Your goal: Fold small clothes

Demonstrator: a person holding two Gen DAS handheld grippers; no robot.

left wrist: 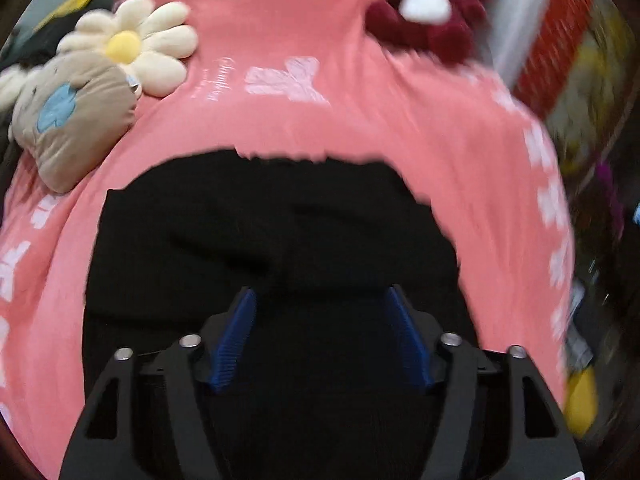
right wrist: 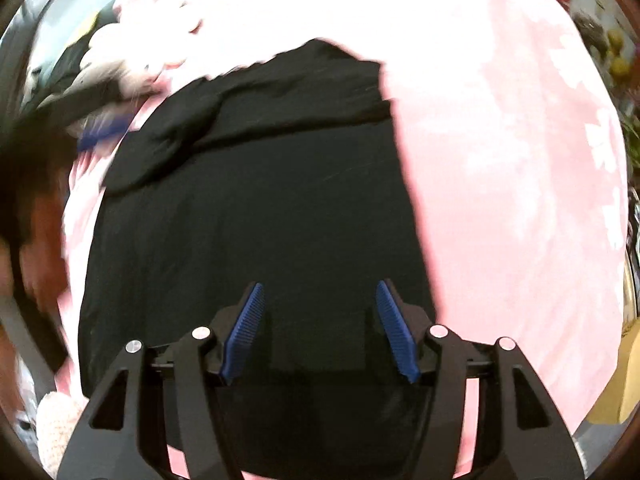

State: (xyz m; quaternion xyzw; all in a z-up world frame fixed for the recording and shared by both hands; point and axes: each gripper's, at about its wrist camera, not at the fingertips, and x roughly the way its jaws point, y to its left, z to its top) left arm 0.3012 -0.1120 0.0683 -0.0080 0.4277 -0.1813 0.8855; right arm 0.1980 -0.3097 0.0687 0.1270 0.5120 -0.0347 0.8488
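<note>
Left wrist view looks down between the two blue pads of the left claw, whose jaws stand apart with nothing pinched between them; they hang above a black garment. That garment lies flat on a pink cloth with white prints, and a fold of it lies across its upper part. At the far left of the pink cloth rest a beige plush toy with a blue patch and, touching it, a cream flower plush with a yellow centre. At the far edge sits a dark red plush with white parts, and beyond it to the right stands a red box, blurred.

From the right wrist view, the right claw is likewise released, its blue pads spread over the near part of the black garment with no cloth caught between them. The garment's far portion is folded, with a rumpled flap at its upper left. The pink cloth looks washed out here. At the left edge, the other claw shows as a blurred dark shape with a streak of blue, just beside the garment's upper-left corner; whether it touches the fabric cannot be told.
</note>
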